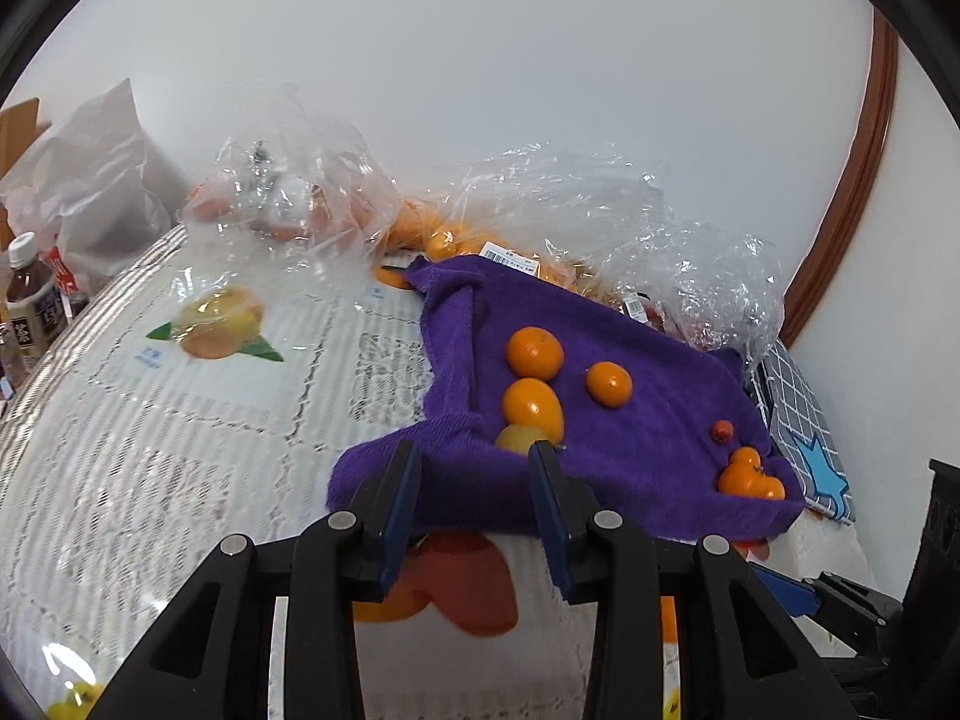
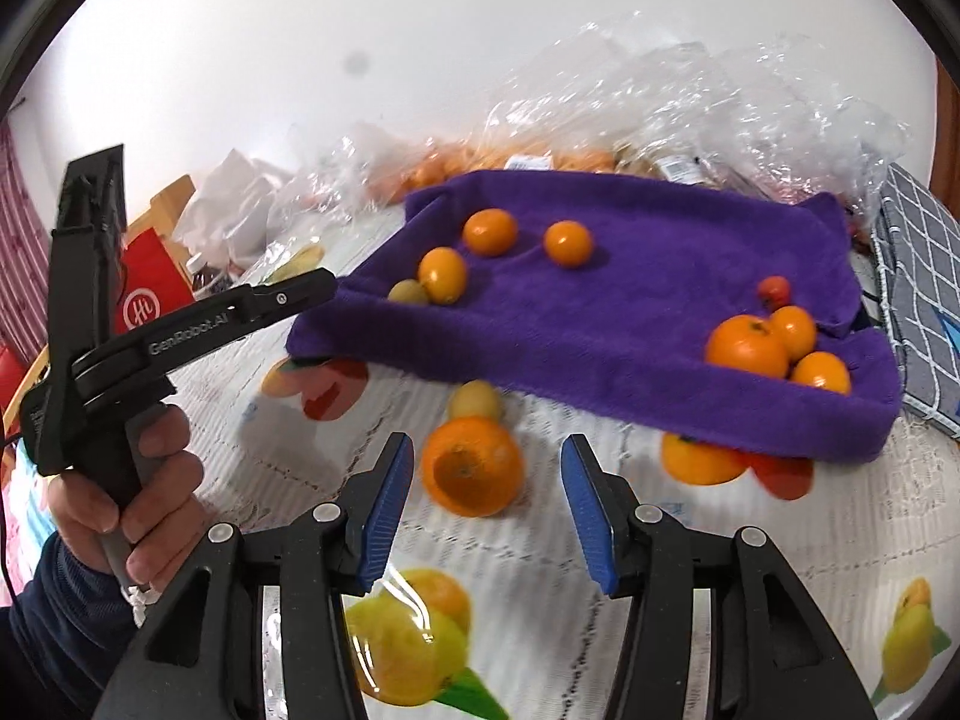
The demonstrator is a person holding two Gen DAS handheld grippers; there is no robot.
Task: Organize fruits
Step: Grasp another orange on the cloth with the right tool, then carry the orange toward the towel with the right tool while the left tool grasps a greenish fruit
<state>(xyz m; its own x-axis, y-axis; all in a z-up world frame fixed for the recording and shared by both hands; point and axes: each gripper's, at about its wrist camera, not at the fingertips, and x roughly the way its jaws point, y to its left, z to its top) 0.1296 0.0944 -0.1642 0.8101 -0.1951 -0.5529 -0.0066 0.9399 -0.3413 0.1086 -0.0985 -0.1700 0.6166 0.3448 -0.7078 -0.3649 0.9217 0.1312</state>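
A purple towel (image 1: pixel 600 420) (image 2: pixel 600 312) lies on the table with several small oranges on it, one group at its left (image 1: pixel 533 353) (image 2: pixel 489 232) and one at its right corner (image 1: pixel 744 477) (image 2: pixel 747 345). My left gripper (image 1: pixel 474 480) is open at the towel's near left edge, the towel's fold between its fingers. It also shows in the right wrist view (image 2: pixel 324 285), touching the towel's left corner. My right gripper (image 2: pixel 486 480) is open around a larger orange (image 2: pixel 471 465) that lies on the tablecloth in front of the towel. A small yellow fruit (image 2: pixel 477 399) sits just behind it.
Clear plastic bags of oranges (image 1: pixel 540 228) (image 2: pixel 660 120) are piled behind the towel. The tablecloth (image 1: pixel 180 450) is white lace with printed fruit. A bottle (image 1: pixel 27 294) and white bags stand at the far left. A grey checked cloth (image 1: pixel 804 420) (image 2: pixel 918 300) lies right of the towel.
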